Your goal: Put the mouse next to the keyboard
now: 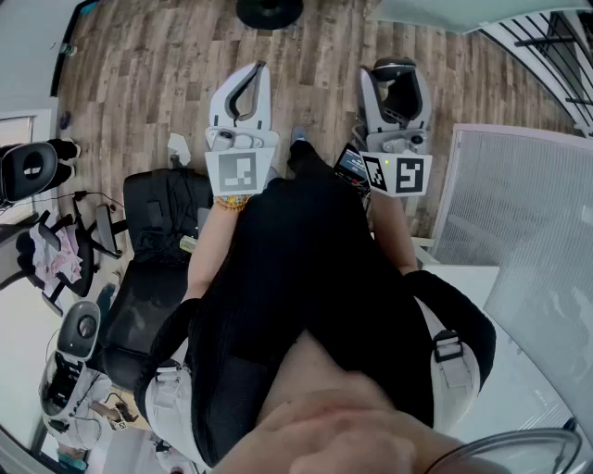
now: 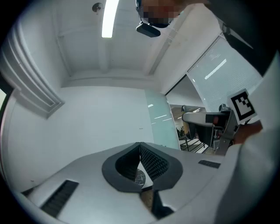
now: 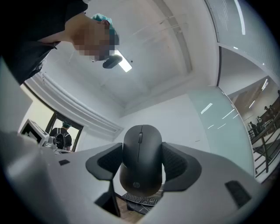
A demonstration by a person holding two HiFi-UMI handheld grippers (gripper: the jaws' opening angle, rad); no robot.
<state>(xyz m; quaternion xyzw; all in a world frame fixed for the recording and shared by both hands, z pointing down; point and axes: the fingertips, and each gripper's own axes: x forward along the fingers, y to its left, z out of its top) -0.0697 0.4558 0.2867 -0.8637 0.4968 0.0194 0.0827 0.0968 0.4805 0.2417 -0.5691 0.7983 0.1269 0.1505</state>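
Note:
A black mouse (image 3: 141, 162) sits upright between the pads of my right gripper (image 3: 142, 148), which is shut on its sides. In the head view the mouse (image 1: 396, 69) shows as a dark shape between that gripper's jaws (image 1: 394, 79), held out ahead of the person's body above the floor. Part of a black keyboard (image 3: 140, 200) shows below the mouse through the gap under the jaws. My left gripper (image 2: 140, 148) is shut with its ribbed pads together and nothing between them. It is held level at the left (image 1: 259, 76), apart from the mouse.
A black office chair (image 1: 139, 278) stands at the left on the wooden floor (image 1: 157, 65). A white panel and desk edge (image 1: 519, 204) fill the right side. A chair base (image 1: 269, 11) lies ahead. A white device (image 1: 69, 356) sits at lower left.

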